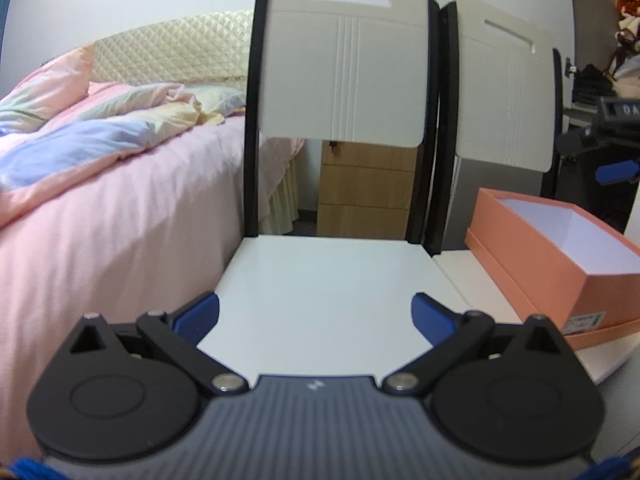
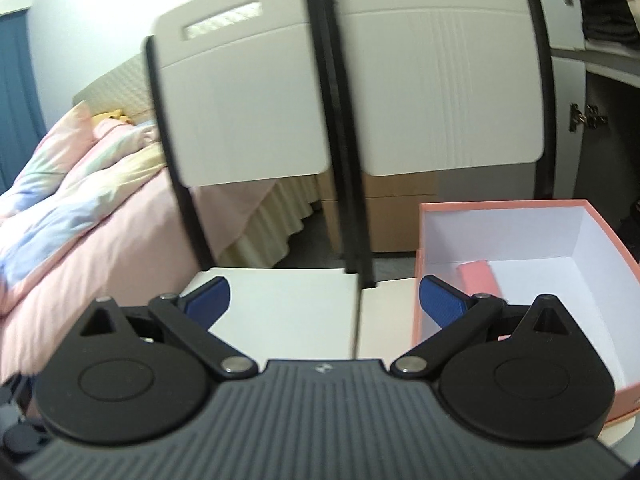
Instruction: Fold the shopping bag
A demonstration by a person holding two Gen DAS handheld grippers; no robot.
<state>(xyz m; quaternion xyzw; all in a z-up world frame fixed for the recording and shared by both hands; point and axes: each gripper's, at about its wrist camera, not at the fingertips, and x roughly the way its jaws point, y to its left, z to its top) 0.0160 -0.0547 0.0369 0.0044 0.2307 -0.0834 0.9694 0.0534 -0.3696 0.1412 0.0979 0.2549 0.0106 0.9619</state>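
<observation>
left tool (image 1: 316, 312): wide, holds nothing | right tool (image 2: 325, 294): wide, holds nothing

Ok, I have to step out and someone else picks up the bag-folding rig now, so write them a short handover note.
Left hand-held gripper: open, nothing between its fingers, over the left chair's white seat.
Right hand-held gripper: open, holding nothing, above the two seats beside the pink box.
A small flat pink thing lies in the box; it looks like the folded bag, though I cannot be sure.
No bag lies on the seats.
Left to do: probably nothing; check the box.
</observation>
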